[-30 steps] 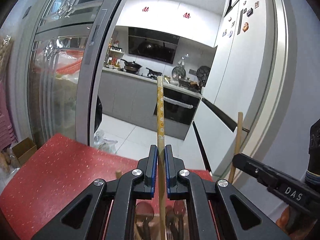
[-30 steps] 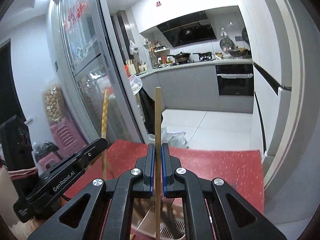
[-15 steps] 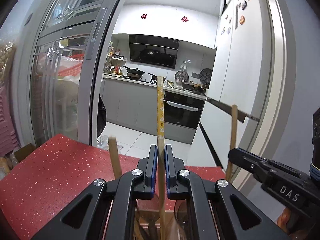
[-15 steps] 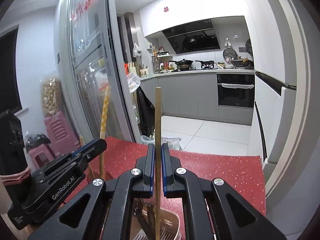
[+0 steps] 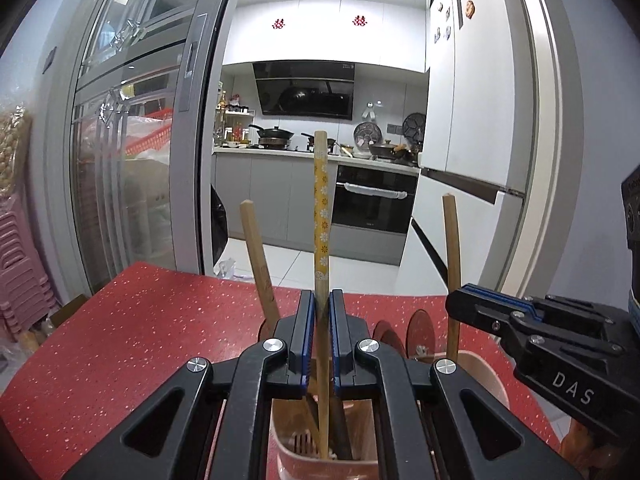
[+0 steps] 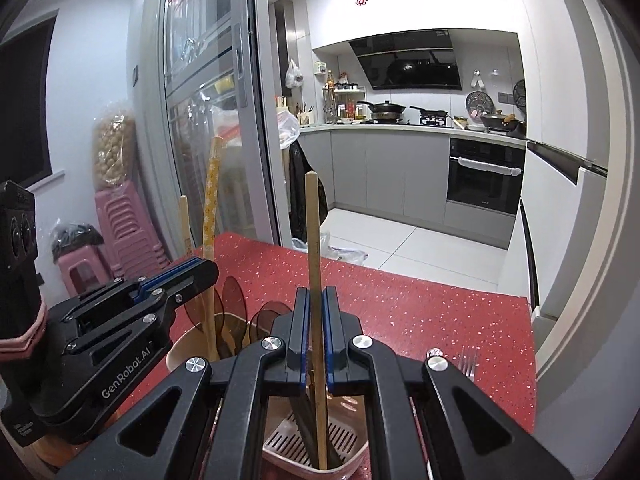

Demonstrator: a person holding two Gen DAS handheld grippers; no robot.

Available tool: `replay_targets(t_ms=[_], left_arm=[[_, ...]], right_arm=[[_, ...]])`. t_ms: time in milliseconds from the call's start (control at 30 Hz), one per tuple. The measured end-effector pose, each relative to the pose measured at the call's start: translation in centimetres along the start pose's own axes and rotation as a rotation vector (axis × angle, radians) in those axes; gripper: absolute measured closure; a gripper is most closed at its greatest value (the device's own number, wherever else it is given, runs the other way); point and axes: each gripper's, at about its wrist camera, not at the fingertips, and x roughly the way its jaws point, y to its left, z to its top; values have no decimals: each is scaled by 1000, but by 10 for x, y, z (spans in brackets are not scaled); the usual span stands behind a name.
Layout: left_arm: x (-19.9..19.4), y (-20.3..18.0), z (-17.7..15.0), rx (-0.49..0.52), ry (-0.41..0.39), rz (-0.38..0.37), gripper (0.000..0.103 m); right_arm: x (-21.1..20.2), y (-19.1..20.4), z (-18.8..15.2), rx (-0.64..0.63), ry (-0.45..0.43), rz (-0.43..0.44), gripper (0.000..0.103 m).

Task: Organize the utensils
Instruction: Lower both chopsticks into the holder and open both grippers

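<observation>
My left gripper [image 5: 321, 300] is shut on an upright stick with a yellow flowered handle [image 5: 321, 208]. The stick's lower end reaches down into a pink utensil holder [image 5: 288, 452] on the red table. My right gripper [image 6: 315, 296] is shut on a plain wooden stick [image 6: 313, 232], whose lower end stands in the holder's slotted compartment [image 6: 352, 440]. The two grippers are side by side: the right gripper [image 5: 460, 306] shows in the left wrist view, the left gripper [image 6: 206, 270] in the right wrist view. Brown spoons [image 6: 234, 296] and another wooden handle [image 5: 256, 256] stand in the holder.
A metal fork [image 6: 468, 362] lies on the red speckled table [image 5: 120, 332] to the right of the holder. Beyond the table's far edge are a glass sliding door [image 5: 132, 152] and a kitchen. Pink stools [image 6: 120, 232] are stacked to the left.
Both grippers have sunk with their sticks. The pink holder and the utensils in it have come up into view, and both sticks' lower ends now stand inside it.
</observation>
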Motion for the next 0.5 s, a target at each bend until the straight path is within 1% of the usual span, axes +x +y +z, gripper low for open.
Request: replay_targets(t_ms=[233, 500], left_arm=[[2, 1, -5, 36, 66, 39, 71], [-6, 6, -6, 35, 106, 47, 71]], right_arm=[[8, -5, 1, 43, 54, 20, 95], [14, -11, 1, 93, 117, 40, 95]])
